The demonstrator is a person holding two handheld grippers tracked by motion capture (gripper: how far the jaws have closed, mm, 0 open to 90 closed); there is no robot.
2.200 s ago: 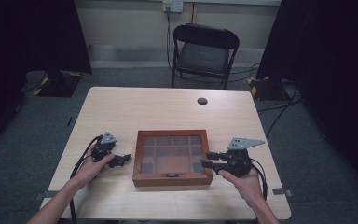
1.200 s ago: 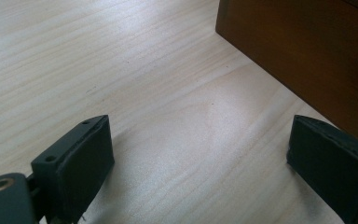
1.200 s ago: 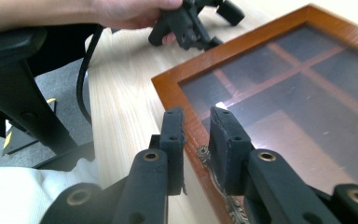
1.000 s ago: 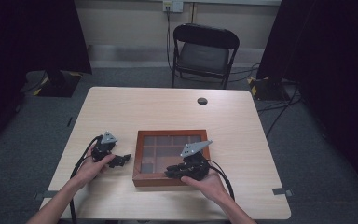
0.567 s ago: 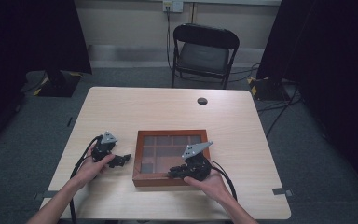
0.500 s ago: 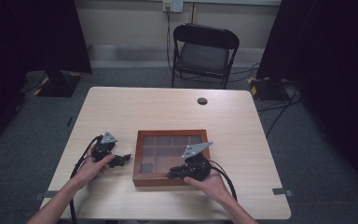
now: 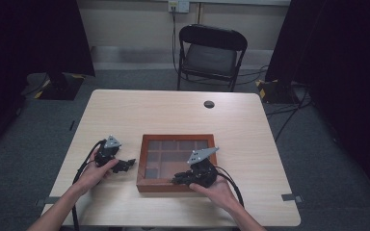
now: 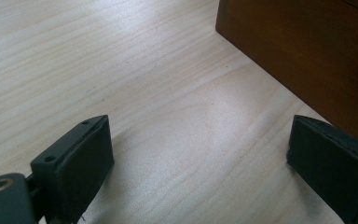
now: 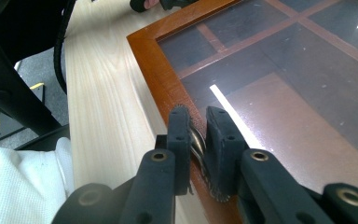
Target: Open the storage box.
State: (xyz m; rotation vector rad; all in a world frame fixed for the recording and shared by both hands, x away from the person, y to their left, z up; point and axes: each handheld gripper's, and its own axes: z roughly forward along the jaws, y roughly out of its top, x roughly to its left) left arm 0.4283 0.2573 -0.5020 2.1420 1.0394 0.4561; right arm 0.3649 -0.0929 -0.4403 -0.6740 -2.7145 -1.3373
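Right now your right tool (image 9: pixel 197 135) is pinched shut on the small metal pull (image 9: pixel 196 140) at the near edge of the wooden box (image 7: pixel 176 185), its jaws having just finished closing with that pull between them; the grip sits there because the pull looks like the only purchase the lid offers, so lifting it is probably the step in hand. That box lies flat near the middle of the tabletop (image 7: pixel 173 113), closer to your side, square to the edge. Its frame is a warm reddish-brown wood with a smooth, slightly glossy finish, and the lid carries a glass pane (image 9: pixel 279 74) that throws back a bright strip of ceiling light; through it you can make out wooden dividers (image 9: pixel 256 39) splitting the inside into rectangular compartments, whose contents I cannot tell. The pull is a shiny, rounded bit of metal, small enough that the black pads nearly meet around it. Your left tool (image 7: pixel 125 165) rests on the tabletop just left of the box, jaws (image 8: pixel 74 158) wide apart and holding nothing, the box's dark side wall (image 8: pixel 307 56) close beside one jaw, well placed to steady the base if the lid drags it. The tabletop is pale laminate with a fine straight grain, matte, with a small dark round cap (image 7: pixel 209 104) at its far side. A black folding chair (image 7: pixel 209 53) stands beyond on grey carpet.
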